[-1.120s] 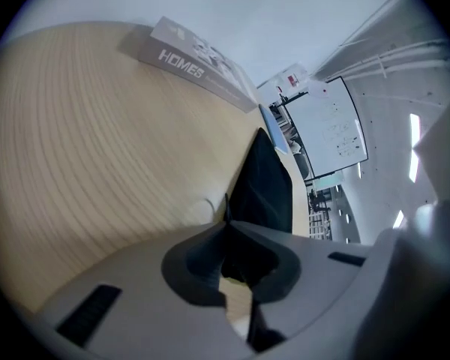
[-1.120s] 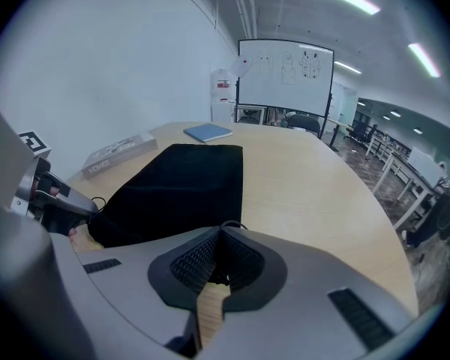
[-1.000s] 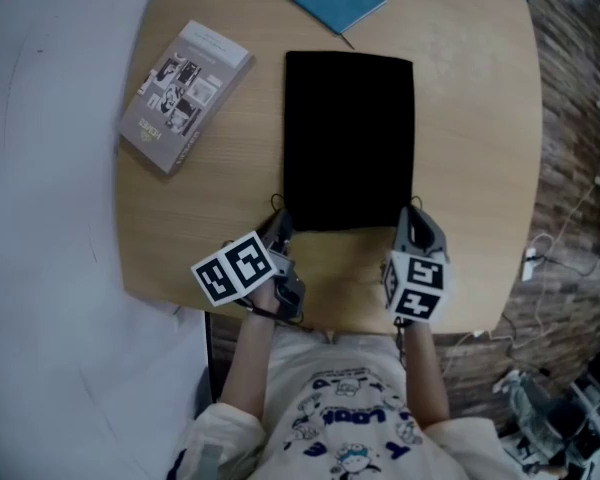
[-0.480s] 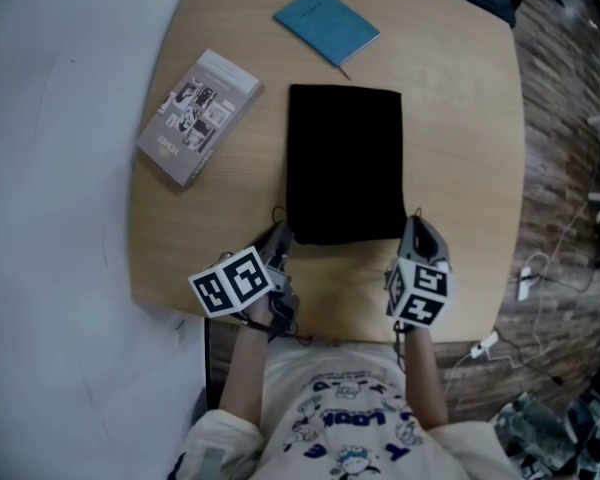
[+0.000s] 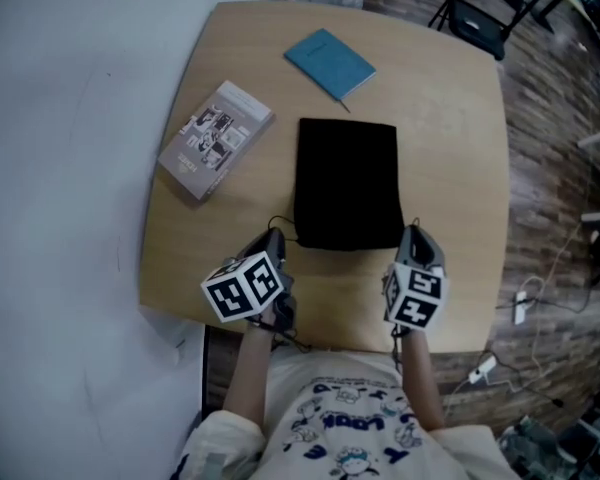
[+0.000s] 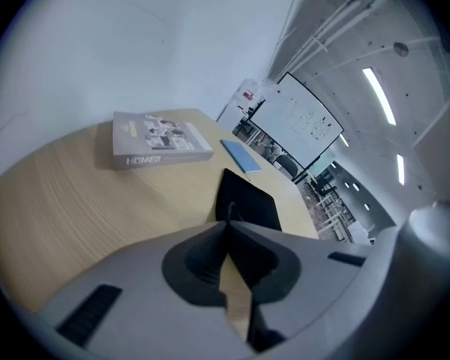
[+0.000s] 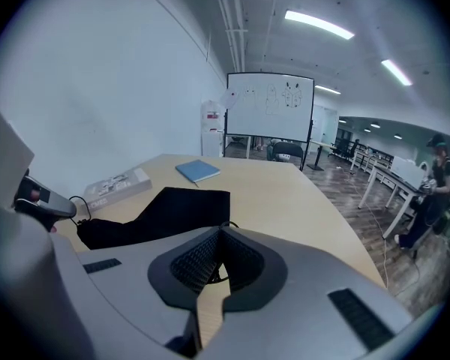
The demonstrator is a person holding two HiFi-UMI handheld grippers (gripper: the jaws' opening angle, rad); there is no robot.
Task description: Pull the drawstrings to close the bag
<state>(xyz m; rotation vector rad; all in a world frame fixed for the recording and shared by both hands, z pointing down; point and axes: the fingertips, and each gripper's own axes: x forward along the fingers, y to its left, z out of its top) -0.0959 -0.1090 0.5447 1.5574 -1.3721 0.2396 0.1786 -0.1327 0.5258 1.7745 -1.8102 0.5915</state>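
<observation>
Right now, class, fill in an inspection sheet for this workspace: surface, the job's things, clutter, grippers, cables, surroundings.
Surface: light wooden table with rounded corners.
Job's things: black bag lies flat mid-table; thin black drawstrings come out at its two near corners.
Clutter: grey book left of the bag and blue notebook beyond it, both apart from the bag.
Grippers: left gripper has its fingers shut on a drawstring; right gripper is also shut on one.
Cables: white cables on the floor right of the table.
Surroundings: wood-pattern floor, whiteboard, white wall.
</observation>
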